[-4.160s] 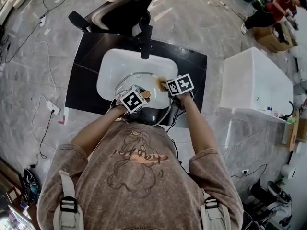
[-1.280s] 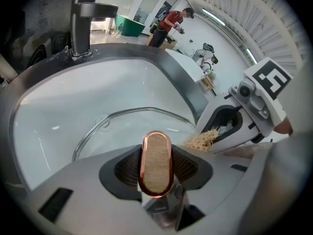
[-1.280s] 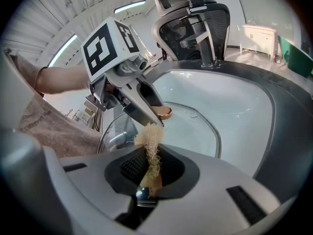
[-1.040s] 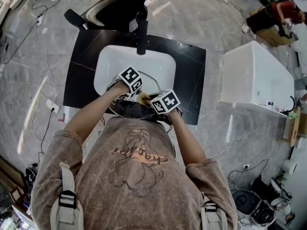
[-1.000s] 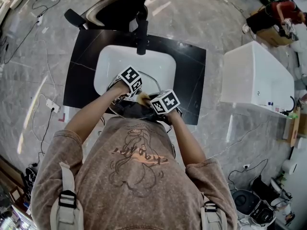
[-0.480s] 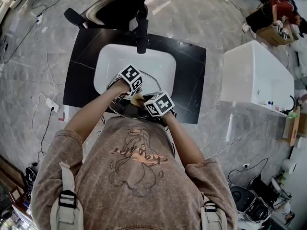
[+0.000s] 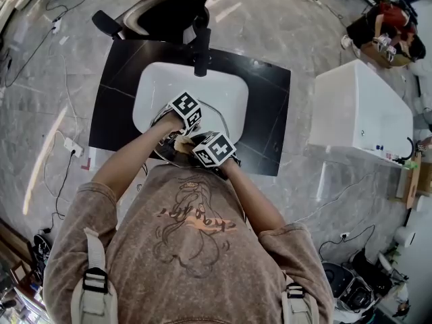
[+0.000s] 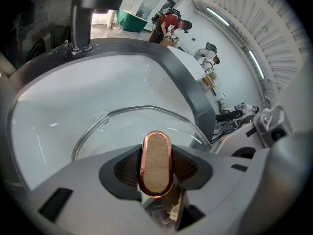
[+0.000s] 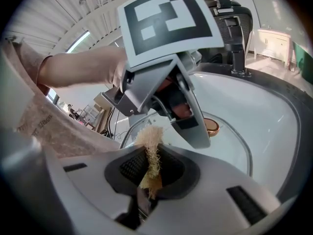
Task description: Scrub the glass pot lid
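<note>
The glass pot lid (image 8: pixel 115 115) lies tilted in the white sink (image 7: pixel 226 85), its steel rim showing. My left gripper (image 8: pixel 156 166) is shut on the lid's wooden knob (image 8: pixel 156 156), which has a copper edge. In the head view the left gripper (image 7: pixel 185 111) sits over the sink's near half. My right gripper (image 9: pixel 150 169) is shut on a tan loofah scrubber (image 9: pixel 150 143) and holds it against the lid's near side, right beside the left gripper (image 9: pixel 168 77). In the head view the right gripper (image 7: pixel 214 149) is at the sink's front edge.
A dark tap (image 7: pixel 201 46) stands at the back of the sink, set in a black counter (image 7: pixel 268 117). A white cabinet (image 7: pixel 361 113) stands to the right and a chair (image 7: pixel 158 2) behind the counter. Cables run over the marble floor.
My right gripper has slid left and toward me with the scrubber, closing in on the left gripper. The left gripper has kept its hold on the knob in nearly the same place.
</note>
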Available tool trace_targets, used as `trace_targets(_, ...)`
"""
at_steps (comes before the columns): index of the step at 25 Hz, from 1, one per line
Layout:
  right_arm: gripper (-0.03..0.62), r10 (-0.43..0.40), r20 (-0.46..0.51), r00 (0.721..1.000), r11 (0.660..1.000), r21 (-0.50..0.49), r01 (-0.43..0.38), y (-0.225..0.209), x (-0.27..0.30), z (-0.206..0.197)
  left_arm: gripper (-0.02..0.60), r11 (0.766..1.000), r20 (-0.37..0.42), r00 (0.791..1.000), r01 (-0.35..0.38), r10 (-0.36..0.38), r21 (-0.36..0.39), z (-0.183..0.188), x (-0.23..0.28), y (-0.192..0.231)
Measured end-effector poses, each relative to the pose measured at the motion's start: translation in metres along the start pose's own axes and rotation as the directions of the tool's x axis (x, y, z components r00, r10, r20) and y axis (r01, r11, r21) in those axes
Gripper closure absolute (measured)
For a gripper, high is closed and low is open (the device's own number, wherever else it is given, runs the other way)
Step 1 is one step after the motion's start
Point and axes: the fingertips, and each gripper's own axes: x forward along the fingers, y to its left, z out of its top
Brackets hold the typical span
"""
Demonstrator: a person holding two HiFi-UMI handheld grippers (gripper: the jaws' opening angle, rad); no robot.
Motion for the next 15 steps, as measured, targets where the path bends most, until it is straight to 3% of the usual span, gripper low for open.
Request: trace_targets(15, 0.542, 0.021, 0.008, 1.000, 1.000, -0.021, -0.021, 0.016, 0.017, 0.011, 0.399, 1.000, -0.017, 1.000, 0.004, -0.004, -0.002, -0.001, 0.001, 0.000)
